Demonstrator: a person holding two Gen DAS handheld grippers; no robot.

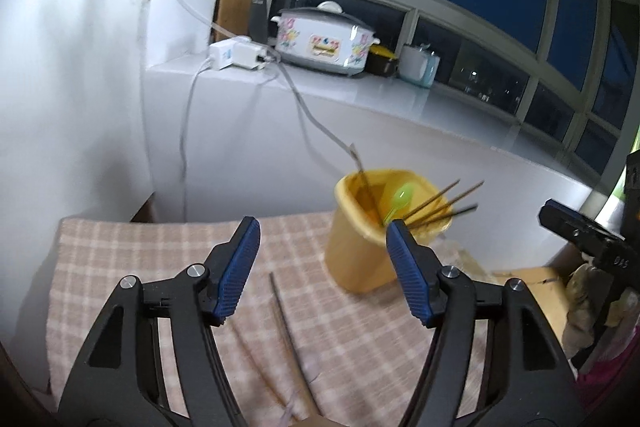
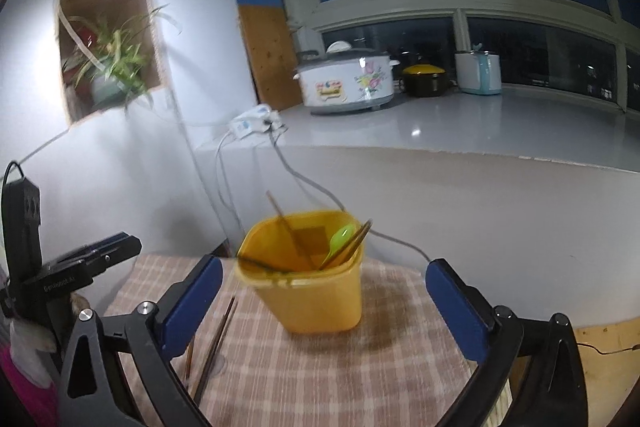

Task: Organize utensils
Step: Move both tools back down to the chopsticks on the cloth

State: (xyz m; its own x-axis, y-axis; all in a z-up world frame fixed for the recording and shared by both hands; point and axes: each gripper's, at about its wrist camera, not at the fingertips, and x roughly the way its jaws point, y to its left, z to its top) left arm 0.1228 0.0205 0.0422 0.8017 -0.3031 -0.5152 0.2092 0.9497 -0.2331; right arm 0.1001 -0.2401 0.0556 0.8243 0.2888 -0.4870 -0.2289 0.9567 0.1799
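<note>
The left gripper (image 1: 323, 227) and right gripper (image 2: 324, 275) both point slightly downward toward twelve o'clock, blue-padded fingers (image 1: 240, 267) spread apart, holding nothing.

I see the utensil bin (image 2: 308, 287) standing on the checked cloth (image 2: 320, 379) that covers the surface, toward its far edge. In the bin lean several chopsticks (image 1: 444, 203) and a spoon (image 2: 340, 239). Two more chopsticks (image 2: 216, 343) lie on the cloth, nearer to me and left of the bin. Behind the surface runs a ledge (image 2: 440, 127); on it a cooker (image 2: 348, 81) stands, with a power strip (image 2: 256, 121) at its left.
</note>
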